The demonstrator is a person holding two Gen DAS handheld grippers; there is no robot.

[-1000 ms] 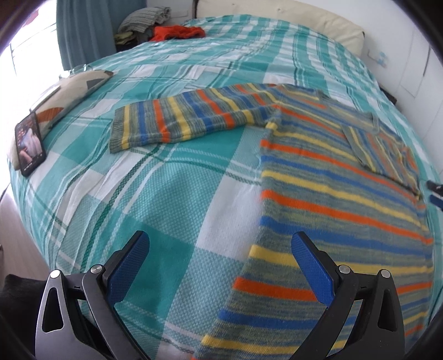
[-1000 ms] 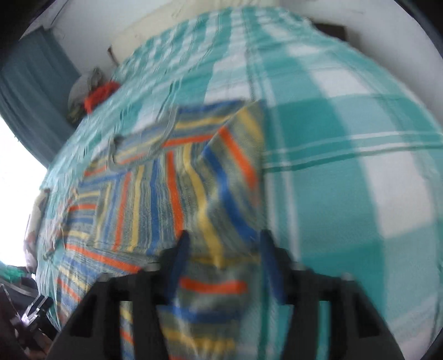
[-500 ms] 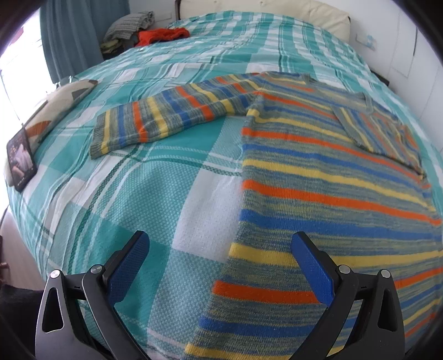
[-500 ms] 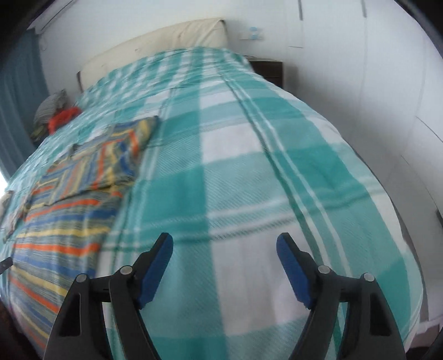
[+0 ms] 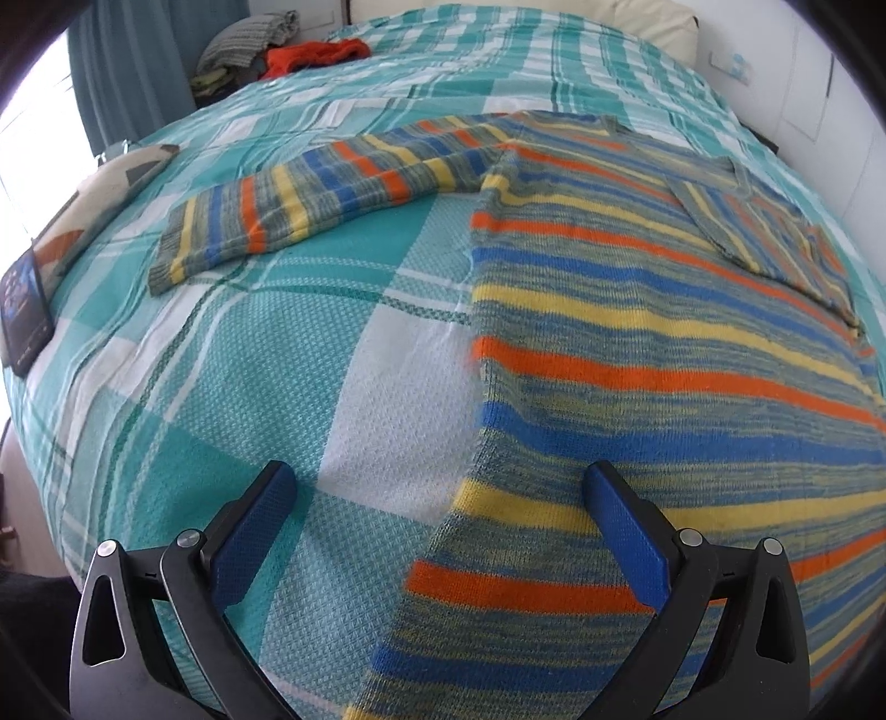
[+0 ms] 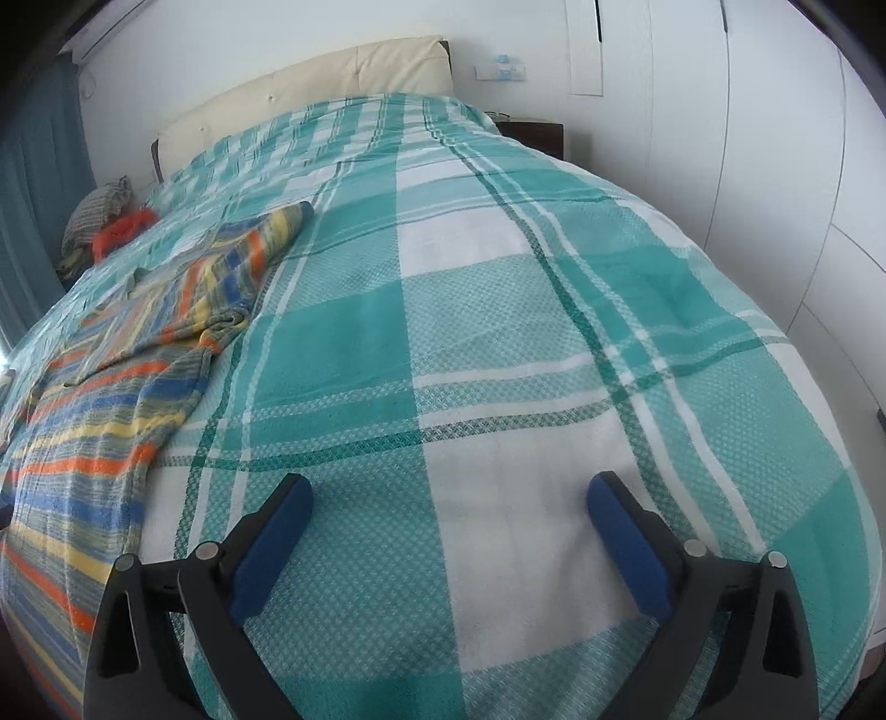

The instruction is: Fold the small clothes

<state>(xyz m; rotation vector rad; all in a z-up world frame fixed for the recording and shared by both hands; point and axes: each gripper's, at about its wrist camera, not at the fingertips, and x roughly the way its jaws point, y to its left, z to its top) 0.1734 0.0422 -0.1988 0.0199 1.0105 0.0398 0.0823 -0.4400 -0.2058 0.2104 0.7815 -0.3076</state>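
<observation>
A striped sweater (image 5: 637,343) in blue, orange, yellow and grey lies flat on the teal plaid bedspread (image 5: 288,354). Its left sleeve (image 5: 310,194) stretches out to the left. Its right sleeve (image 5: 764,232) is folded over the body. My left gripper (image 5: 440,487) is open and empty, above the sweater's lower left edge. In the right wrist view the sweater (image 6: 111,382) lies at the left with the folded sleeve (image 6: 243,260) on top. My right gripper (image 6: 451,498) is open and empty, over bare bedspread (image 6: 498,343) to the right of the sweater.
A phone (image 5: 22,310) and a patterned pillow (image 5: 99,199) lie at the bed's left edge. A pile of clothes with a red garment (image 5: 310,52) sits at the far left corner. The cream headboard (image 6: 332,77), a nightstand (image 6: 531,135) and white walls lie beyond.
My right gripper let go of the right sleeve, left it folded over the sweater's body, opened and swung right over bare bedspread. My left gripper moved slightly closer to the sweater's hem.
</observation>
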